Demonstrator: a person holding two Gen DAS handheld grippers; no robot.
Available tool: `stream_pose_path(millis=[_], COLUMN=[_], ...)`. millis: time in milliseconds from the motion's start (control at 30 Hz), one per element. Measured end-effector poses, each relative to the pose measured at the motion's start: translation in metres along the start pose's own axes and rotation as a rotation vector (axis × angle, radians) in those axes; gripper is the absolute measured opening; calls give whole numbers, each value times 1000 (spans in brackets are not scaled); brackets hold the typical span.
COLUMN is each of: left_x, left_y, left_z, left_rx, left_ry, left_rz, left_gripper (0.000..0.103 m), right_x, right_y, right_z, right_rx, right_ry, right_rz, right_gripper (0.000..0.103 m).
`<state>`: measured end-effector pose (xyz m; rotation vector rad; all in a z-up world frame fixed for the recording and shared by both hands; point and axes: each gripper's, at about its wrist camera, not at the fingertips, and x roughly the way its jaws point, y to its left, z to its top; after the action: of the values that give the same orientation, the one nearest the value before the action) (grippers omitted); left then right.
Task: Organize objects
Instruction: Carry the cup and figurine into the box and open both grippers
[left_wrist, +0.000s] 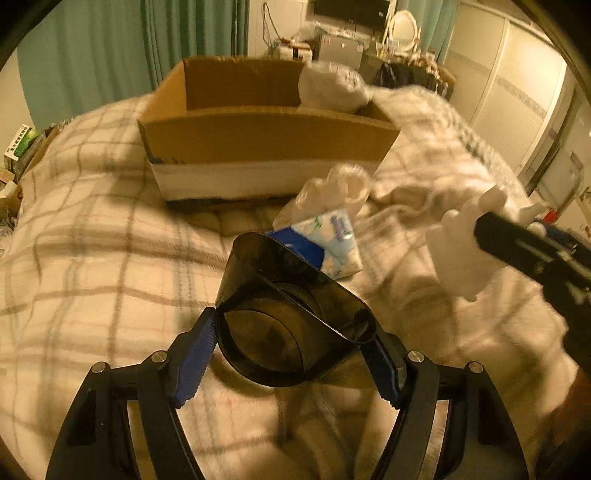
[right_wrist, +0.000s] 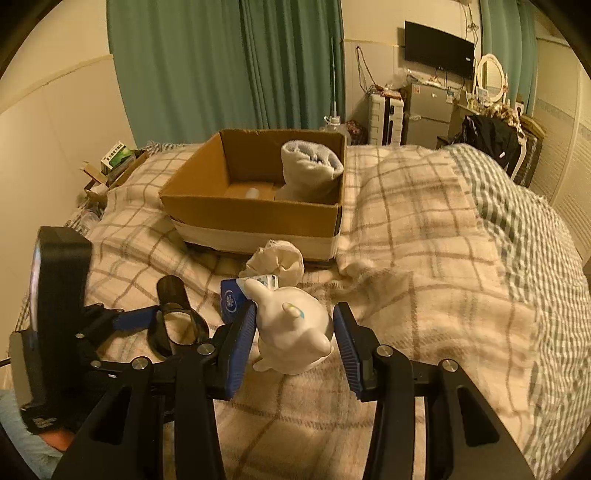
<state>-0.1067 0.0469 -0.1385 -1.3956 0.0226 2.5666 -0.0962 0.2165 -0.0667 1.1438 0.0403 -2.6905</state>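
My left gripper (left_wrist: 293, 332) is shut on a dark smoky plastic tape dispenser (left_wrist: 288, 314), held above the plaid bed cover; it also shows in the right wrist view (right_wrist: 173, 325). My right gripper (right_wrist: 293, 328) is shut on a white ceramic animal figurine (right_wrist: 291, 328), which also shows at the right of the left wrist view (left_wrist: 461, 240). An open cardboard box (right_wrist: 255, 214) stands on the bed ahead (left_wrist: 258, 136) with a rolled white towel (right_wrist: 310, 170) inside. A blue tissue pack (left_wrist: 328, 247) and a crumpled white cloth (left_wrist: 332, 188) lie in front of the box.
The plaid blanket (right_wrist: 424, 258) covers the bed, bunched at the right. A green curtain (right_wrist: 229, 66) hangs behind. A fridge (right_wrist: 428, 110), wall TV and dresser with mirror stand at the far wall. Boxes clutter the left bedside (right_wrist: 118, 158).
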Motion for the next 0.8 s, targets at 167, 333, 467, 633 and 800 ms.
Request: stream_pose_path(millis=[167, 333, 467, 633, 800], left_x=[-36, -63, -85, -100, -100], left_y=[10, 11, 22, 29, 32], left_z=[10, 33, 58, 89, 126], left_rx=[-29, -19, -22, -4, 25], left_ry=[-66, -125, -177, -236, -280], left_rz=[-33, -54, -52, -12, 27], left_gripper=[76, 76, 76, 76, 76], right_x=[-17, -35, -49, -56, -47], right_y=[6, 14, 24, 30, 29], right_z=[6, 22, 44, 79, 120], right_rx=[-15, -57, -110, -145, -156], right_ry=[-23, -60, -106, -158, -194], right_rz=[-3, -6, -24, -28, -21], right_gripper=[43, 43, 43, 43, 43])
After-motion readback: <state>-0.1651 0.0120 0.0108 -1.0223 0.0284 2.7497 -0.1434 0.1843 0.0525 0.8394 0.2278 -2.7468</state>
